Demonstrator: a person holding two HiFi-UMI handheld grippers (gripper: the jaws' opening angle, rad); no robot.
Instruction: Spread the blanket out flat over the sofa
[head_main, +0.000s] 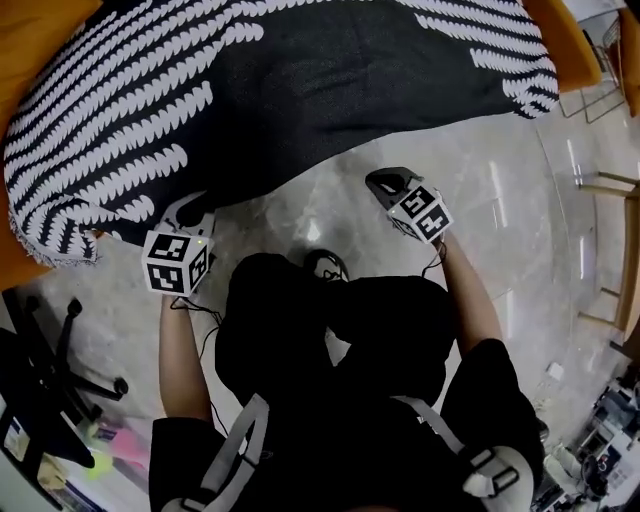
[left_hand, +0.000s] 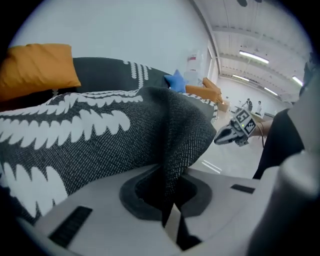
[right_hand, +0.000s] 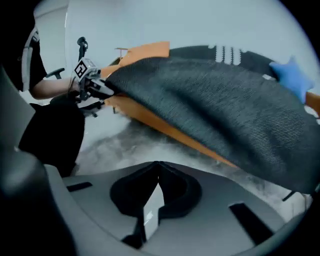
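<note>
A black blanket (head_main: 300, 90) with white leaf stripes lies rumpled over the orange sofa (head_main: 40, 30), its front edge hanging toward the floor. My left gripper (head_main: 195, 212) is at that hanging edge on the left. In the left gripper view its jaws (left_hand: 167, 175) are shut on a fold of the blanket (left_hand: 100, 135). My right gripper (head_main: 380, 182) hovers over the floor, a little clear of the blanket's edge. In the right gripper view it (right_hand: 157, 167) is shut with nothing between the pads, and the blanket (right_hand: 215, 105) drapes ahead of it.
An orange cushion (left_hand: 37, 70) and a blue star-shaped cushion (right_hand: 292, 77) sit on the sofa. An office chair base (head_main: 70, 370) stands at the lower left. Wooden furniture (head_main: 610, 250) lines the right side. The person's shoe (head_main: 325, 265) rests on the marble floor (head_main: 500, 200).
</note>
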